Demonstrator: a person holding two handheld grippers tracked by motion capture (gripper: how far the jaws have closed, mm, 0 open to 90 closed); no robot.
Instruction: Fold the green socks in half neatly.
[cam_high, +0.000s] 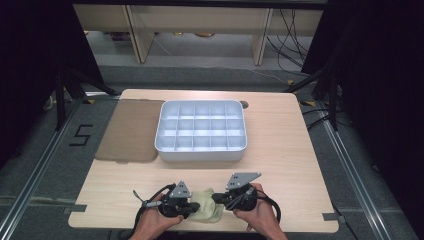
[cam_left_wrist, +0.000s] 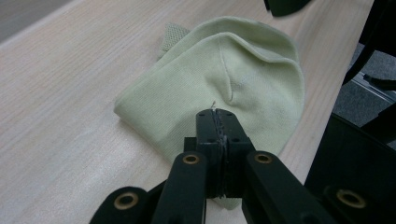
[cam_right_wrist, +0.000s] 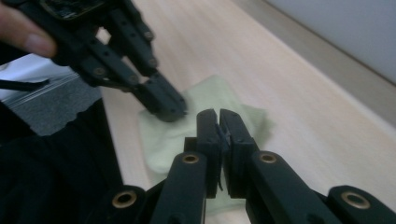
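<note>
A pale yellow-green knitted cloth (cam_high: 209, 210) lies folded near the table's front edge, between my two hands. In the left gripper view the cloth (cam_left_wrist: 224, 56) spreads out ahead of my left gripper (cam_left_wrist: 217, 114). Its jaws are shut with the tips down on the fabric, and a crease and a loose thread run into them. In the right gripper view my right gripper (cam_right_wrist: 218, 114) is shut just above the cloth (cam_right_wrist: 219, 91), with nothing between its jaws. The left gripper (cam_right_wrist: 168, 111) presses on the cloth's left part there. From above, the left gripper (cam_high: 193, 206) and right gripper (cam_high: 219, 199) face each other.
A white tray (cam_high: 200, 155) divided into several empty compartments stands at the table's middle. A brown mat (cam_high: 127, 132) lies to its left. The table's front edge runs close under the cloth, with dark floor beyond.
</note>
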